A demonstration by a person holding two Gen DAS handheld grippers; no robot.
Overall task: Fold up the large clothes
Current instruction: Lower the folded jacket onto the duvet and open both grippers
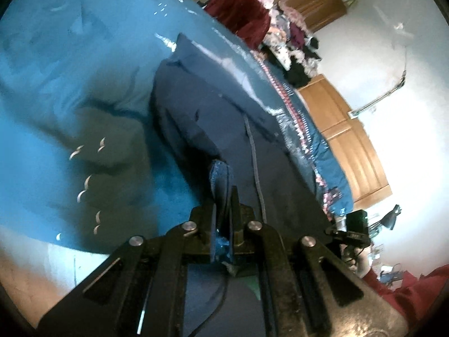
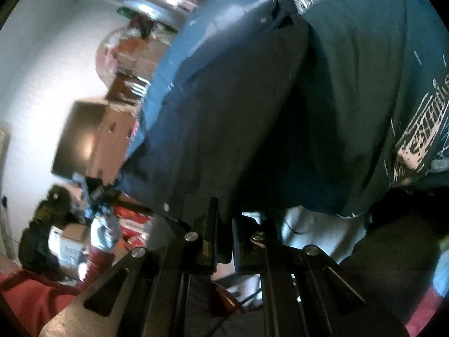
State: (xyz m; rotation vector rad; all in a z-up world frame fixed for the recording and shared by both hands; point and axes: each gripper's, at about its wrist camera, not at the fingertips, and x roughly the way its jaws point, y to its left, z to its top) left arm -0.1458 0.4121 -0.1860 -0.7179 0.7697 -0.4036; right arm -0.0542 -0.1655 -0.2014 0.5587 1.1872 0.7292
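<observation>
A large dark navy garment [image 1: 224, 123] lies stretched across a teal patterned bedcover [image 1: 70, 84]. My left gripper [image 1: 223, 196] is shut on a ribbed blue edge of this garment, and the cloth runs away from the fingers toward the far side of the bed. In the right wrist view the same navy garment [image 2: 224, 106] hangs in front of the camera, and my right gripper [image 2: 223, 210] is shut on its lower edge. The teal bedcover [image 2: 364, 84] with a pale print fills the right side behind it.
A heap of maroon and mixed clothes [image 1: 252, 19] sits at the far end of the bed. Wooden furniture [image 1: 350, 140] stands along the white wall. In the right wrist view a cardboard box [image 2: 112, 146], cluttered items [image 2: 106, 224] and red cloth [image 2: 33, 295] lie to the left.
</observation>
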